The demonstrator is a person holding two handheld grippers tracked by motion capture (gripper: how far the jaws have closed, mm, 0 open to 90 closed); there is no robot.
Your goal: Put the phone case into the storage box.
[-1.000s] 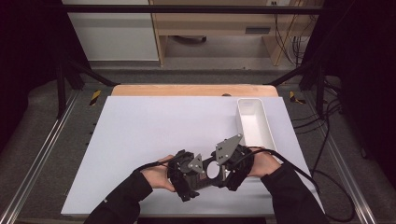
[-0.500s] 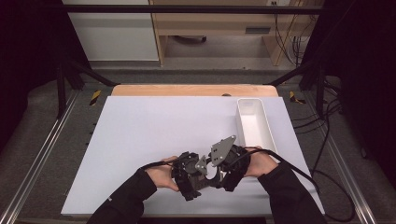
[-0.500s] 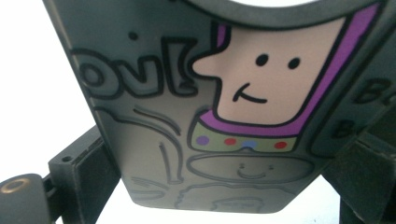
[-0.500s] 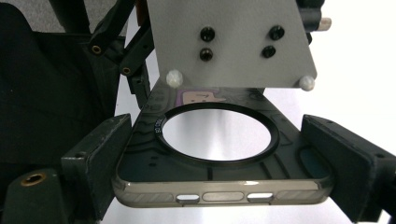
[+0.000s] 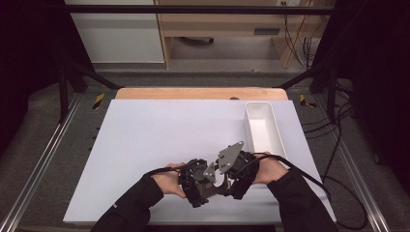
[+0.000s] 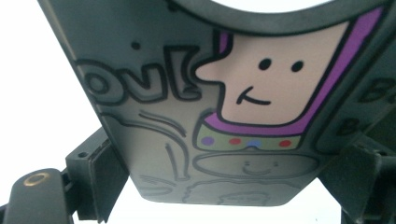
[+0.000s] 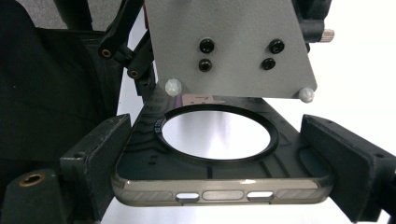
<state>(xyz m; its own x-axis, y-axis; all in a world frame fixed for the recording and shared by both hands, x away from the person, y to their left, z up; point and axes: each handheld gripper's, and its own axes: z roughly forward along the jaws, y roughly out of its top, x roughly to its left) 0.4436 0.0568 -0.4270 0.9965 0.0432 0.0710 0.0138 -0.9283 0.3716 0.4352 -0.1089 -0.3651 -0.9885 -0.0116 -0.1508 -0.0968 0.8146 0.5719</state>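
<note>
From the high view, the left gripper (image 5: 199, 182) and right gripper (image 5: 231, 175) meet at the white table's (image 5: 145, 145) near edge, their jaws hidden; a white tray (image 5: 263, 130) lies far right. In the left gripper view, a cartoon-printed phone case (image 6: 224, 116) sits between the jaws, its edges cut off. In the right gripper view, both jaws clamp the case's sides.

In the left gripper view the phone case (image 6: 219, 116) is cut off at the frame's top and right, its lettering unreadable. In the high view it is hidden between the tongs.
</note>
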